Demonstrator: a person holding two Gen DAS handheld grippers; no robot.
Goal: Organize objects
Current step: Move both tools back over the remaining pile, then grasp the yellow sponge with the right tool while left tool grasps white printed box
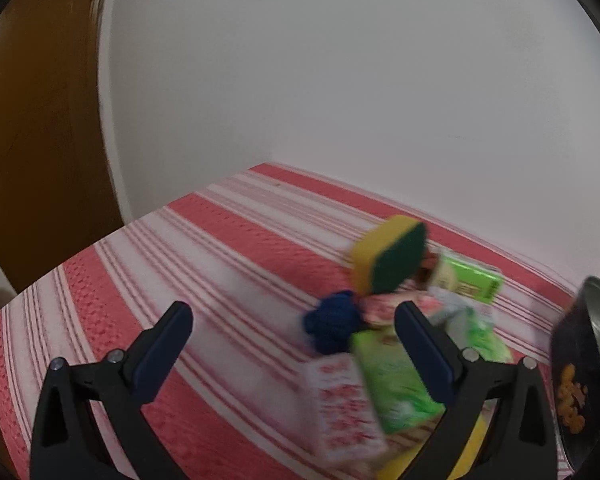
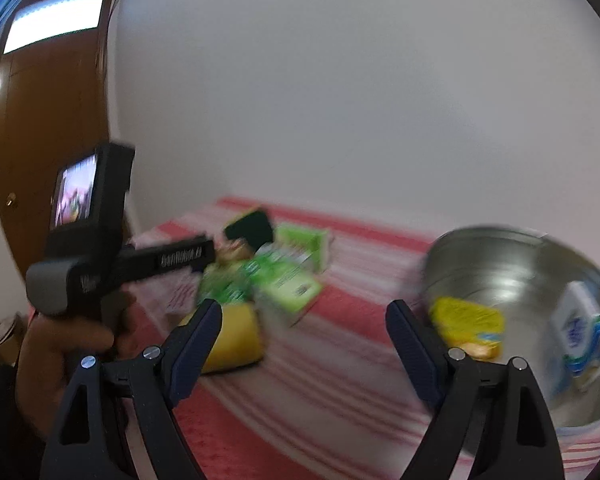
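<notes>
While both grippers hover above a red-and-white striped tablecloth point(image 1: 228, 240), the left gripper point(image 1: 294, 328) and the right gripper point(image 2: 304, 322) each have their jaws spread wide, grasping nothing. Just beyond the left gripper lies a blurred heap: a red-patterned white packet point(image 1: 342, 396), green boxes point(image 1: 392, 380), a blue crocheted item point(image 1: 332, 324) and, farthest, a tilted yellow sponge with a green scouring face point(image 1: 388, 256). To the right stands a metal tin point(image 2: 512, 264) holding a yellow packet point(image 2: 466, 320) and a blue-and-white carton point(image 2: 580, 320), with a white wall point(image 2: 340, 100) behind.
</notes>
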